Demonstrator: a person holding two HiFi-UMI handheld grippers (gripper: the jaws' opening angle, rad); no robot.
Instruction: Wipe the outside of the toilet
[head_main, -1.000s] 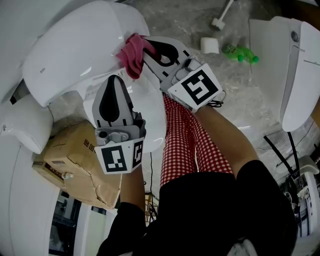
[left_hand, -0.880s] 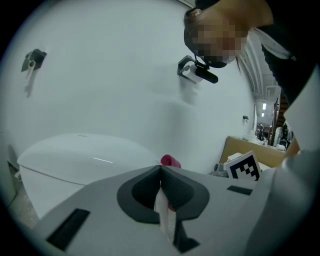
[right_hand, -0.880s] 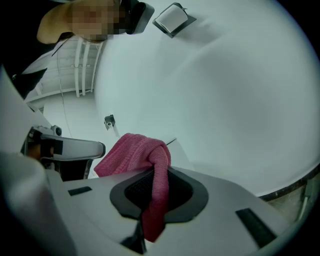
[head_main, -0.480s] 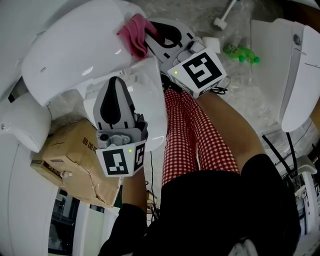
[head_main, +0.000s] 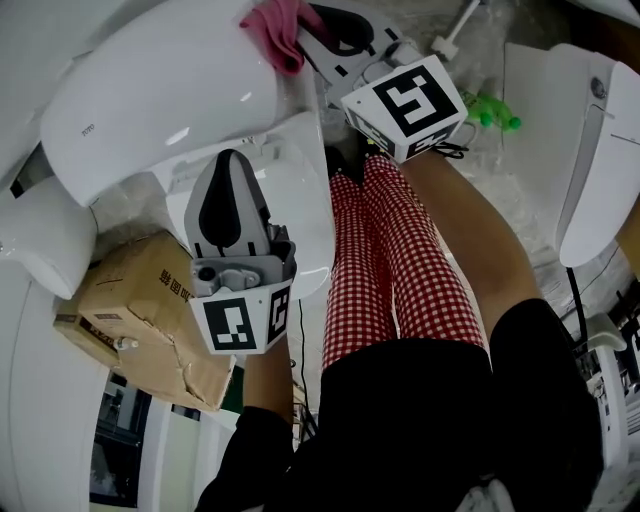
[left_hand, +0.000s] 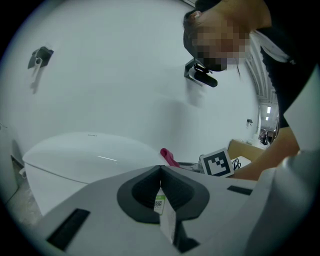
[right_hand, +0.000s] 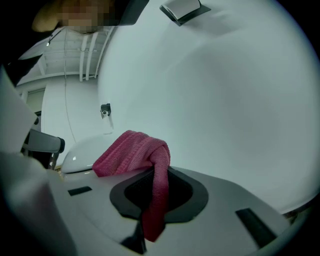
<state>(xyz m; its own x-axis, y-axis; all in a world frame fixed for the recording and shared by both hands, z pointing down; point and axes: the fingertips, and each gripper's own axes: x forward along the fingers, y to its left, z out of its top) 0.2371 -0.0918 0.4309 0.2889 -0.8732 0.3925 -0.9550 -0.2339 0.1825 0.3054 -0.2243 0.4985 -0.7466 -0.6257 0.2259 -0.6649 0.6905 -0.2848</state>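
A white toilet (head_main: 150, 90) fills the upper left of the head view. A pink cloth (head_main: 275, 30) lies against its far edge at the top, and my right gripper (head_main: 305, 20) is shut on it. In the right gripper view the cloth (right_hand: 132, 152) bunches above the right gripper (right_hand: 155, 172) and hangs down between its jaws, close to the curved white toilet surface (right_hand: 225, 100). My left gripper (head_main: 228, 155) is shut, its tips close by the toilet's lower body. In the left gripper view the left gripper (left_hand: 161, 170) faces the toilet lid (left_hand: 85, 160), with the cloth (left_hand: 169, 157) beyond.
A cardboard box (head_main: 150, 320) sits at the lower left beside the toilet. A second white toilet (head_main: 590, 150) stands at the right. A green bottle (head_main: 490, 105) and a white-handled tool (head_main: 450, 30) lie on the floor beyond. The person's red checked trousers (head_main: 390, 270) fill the middle.
My right gripper has carried the pink cloth up and away along the toilet's edge. The left gripper has stayed where it was.
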